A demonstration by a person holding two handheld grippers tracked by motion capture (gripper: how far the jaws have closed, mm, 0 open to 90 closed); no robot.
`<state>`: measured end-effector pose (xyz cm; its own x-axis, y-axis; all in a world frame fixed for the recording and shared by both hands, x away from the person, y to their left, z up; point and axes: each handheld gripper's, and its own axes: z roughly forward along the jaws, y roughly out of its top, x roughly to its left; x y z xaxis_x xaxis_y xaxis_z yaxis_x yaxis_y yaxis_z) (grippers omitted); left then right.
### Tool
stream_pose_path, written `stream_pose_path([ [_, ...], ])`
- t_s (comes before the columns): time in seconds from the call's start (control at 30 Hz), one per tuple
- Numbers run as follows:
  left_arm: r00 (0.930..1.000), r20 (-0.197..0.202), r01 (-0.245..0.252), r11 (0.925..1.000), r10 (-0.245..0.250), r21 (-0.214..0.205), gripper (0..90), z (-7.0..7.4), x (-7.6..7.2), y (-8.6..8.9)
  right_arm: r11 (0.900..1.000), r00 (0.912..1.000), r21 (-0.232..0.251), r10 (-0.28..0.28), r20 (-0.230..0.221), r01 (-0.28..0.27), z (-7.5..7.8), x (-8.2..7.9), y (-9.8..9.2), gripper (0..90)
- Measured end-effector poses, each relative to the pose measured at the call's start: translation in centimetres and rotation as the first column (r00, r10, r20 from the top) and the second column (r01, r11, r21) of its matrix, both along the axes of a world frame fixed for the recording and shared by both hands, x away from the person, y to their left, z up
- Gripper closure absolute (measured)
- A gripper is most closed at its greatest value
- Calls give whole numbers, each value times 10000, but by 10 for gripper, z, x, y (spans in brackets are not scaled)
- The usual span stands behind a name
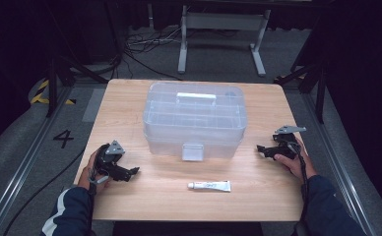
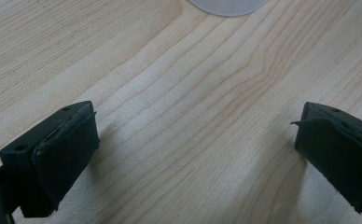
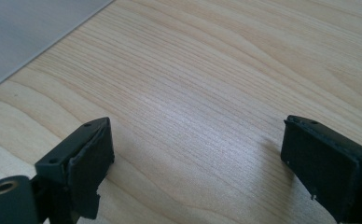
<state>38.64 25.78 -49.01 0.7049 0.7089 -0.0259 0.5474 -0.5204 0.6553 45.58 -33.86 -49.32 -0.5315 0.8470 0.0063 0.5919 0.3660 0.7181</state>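
A clear plastic storage box with a white handle and a front latch stands shut at the middle of the wooden table. In front of it lies a white tube, flat on its side. My left gripper rests on the table at the front left, open, its jaws wide apart over bare wood. My right gripper lies at the right side of the table, also open, nothing between its jaws. An edge of the box shows far off in the left gripper view.
The table's left edge, with grey floor beyond it, runs across the right gripper view's upper left. Behind the table stand a white metal frame and loose cables on the floor. Black posts flank the table.
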Motion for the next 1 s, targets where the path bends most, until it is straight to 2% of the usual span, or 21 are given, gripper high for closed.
stream_pose_path([
  [0.17, 10000, 4, -82, 10000, 82, 26, 0, 0, -1, 0, 10000, 10000, -5, -9, -1, 9, 0, 0, 0, 93],
  [0.47, 9978, 29, -665, 9978, 665, 1, 5, 0, -7, 2, 10000, 10000, -14, 40, -8, -40, 0, 0, -1, 91],
  [0.8, 9982, 36, -595, 9982, 595, 26, 5, 0, -8, 3, 9999, 9998, -107, 82, -177, -84, 1, 2, -3, 78],
  [0.93, 9983, 58, -587, 9983, 587, 50, 5, 0, -7, 3, 9998, 9998, -138, 116, -157, -118, 2, 2, -4, 115],
  [1.0, 9983, 29, -584, 9983, 584, 31, 5, 0, -8, 3, 9999, 9998, -91, 134, -138, -135, 4, 1, -6, 197],
])
